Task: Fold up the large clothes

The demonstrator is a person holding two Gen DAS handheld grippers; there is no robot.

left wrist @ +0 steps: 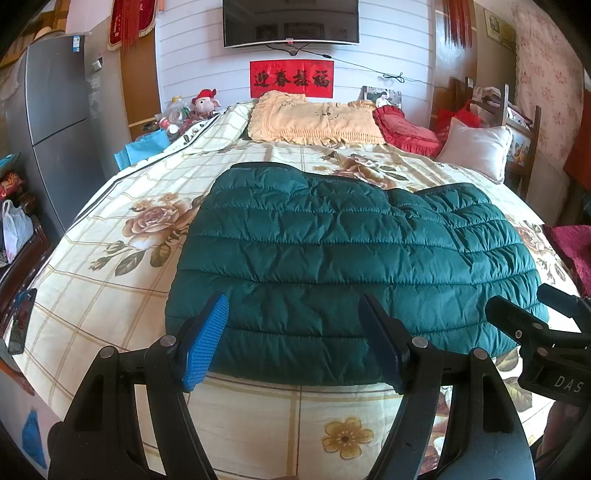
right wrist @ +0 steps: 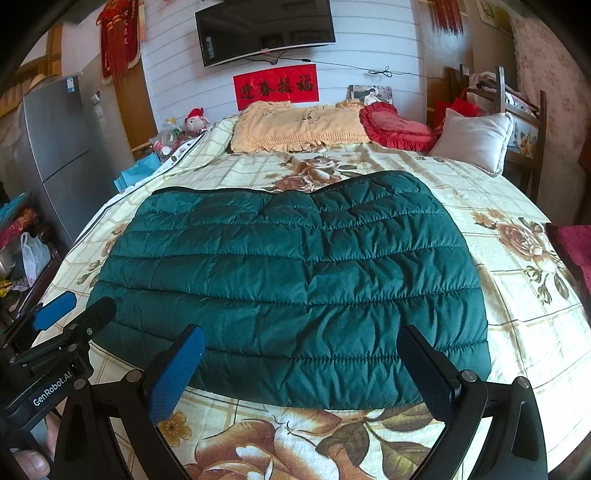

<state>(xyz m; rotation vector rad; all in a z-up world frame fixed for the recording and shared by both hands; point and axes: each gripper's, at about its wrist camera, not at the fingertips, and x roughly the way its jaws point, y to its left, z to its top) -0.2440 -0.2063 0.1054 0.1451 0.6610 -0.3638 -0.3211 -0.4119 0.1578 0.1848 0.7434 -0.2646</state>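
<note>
The jacket (left wrist: 332, 254) lies spread on the bed (left wrist: 110, 266), near its front edge. Behind it, pillows (left wrist: 314, 122) line the headboard end; a television (left wrist: 290, 22) hangs above, a refrigerator (left wrist: 55, 122) stands left.

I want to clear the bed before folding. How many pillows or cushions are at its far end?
3: a cream frilled pillow in the middle, a red heart-shaped cushion to its right, a white pillow at the right edge. Others may be hidden behind them.
</note>
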